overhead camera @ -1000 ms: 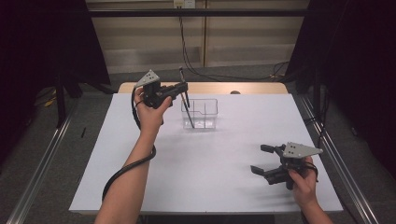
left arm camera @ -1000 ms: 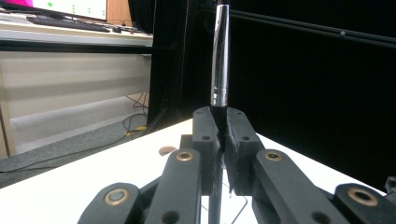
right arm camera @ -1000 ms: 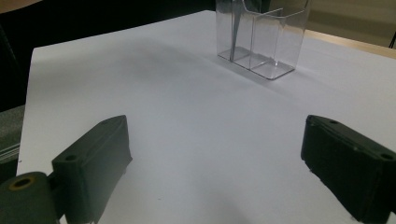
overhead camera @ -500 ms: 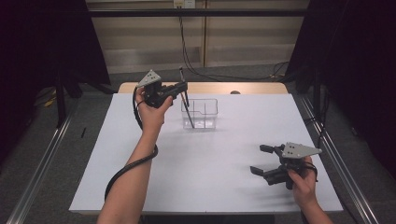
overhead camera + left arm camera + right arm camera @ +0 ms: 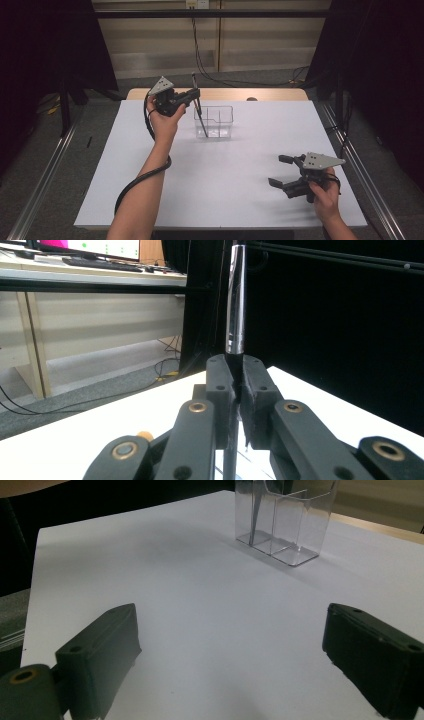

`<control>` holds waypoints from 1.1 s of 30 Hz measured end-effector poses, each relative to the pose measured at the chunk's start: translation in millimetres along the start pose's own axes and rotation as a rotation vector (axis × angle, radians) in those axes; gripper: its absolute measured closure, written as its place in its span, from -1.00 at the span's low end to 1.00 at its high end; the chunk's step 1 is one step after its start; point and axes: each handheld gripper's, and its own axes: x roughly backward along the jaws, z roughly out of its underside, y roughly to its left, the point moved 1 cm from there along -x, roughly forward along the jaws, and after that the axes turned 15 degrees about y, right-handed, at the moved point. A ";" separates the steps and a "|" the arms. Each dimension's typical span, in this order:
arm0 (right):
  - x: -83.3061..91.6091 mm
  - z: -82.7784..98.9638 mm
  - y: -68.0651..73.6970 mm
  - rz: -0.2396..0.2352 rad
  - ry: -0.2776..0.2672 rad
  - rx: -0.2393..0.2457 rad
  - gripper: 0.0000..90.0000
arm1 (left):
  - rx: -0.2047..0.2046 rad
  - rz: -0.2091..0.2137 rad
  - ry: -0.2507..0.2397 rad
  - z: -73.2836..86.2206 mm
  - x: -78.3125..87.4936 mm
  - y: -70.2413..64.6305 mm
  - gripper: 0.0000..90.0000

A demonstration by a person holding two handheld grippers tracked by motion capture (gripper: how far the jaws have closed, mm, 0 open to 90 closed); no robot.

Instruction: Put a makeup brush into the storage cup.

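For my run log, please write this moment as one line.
left claw: shut on pen | pen tip: in clear holder | right claw: open, holding nothing, low over table

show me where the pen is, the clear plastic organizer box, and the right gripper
pen [image 5: 235, 300], left gripper view, on its shiny silver barrel above the jaws.
clear organizer box [image 5: 222, 116], high view, on its right-hand wall.
right gripper [image 5: 281, 171], high view, midway between its open fingertips.

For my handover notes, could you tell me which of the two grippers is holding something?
The left gripper: its jaws are clamped on a dark pen reaching into the clear holder. The right gripper sits open with nothing between its jaws.
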 end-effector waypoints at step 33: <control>1.8 -0.9 0.9 0.003 -0.007 0.005 -0.83 | -0.001 -0.033 0.019 13.8 -2.9 3.1 0.85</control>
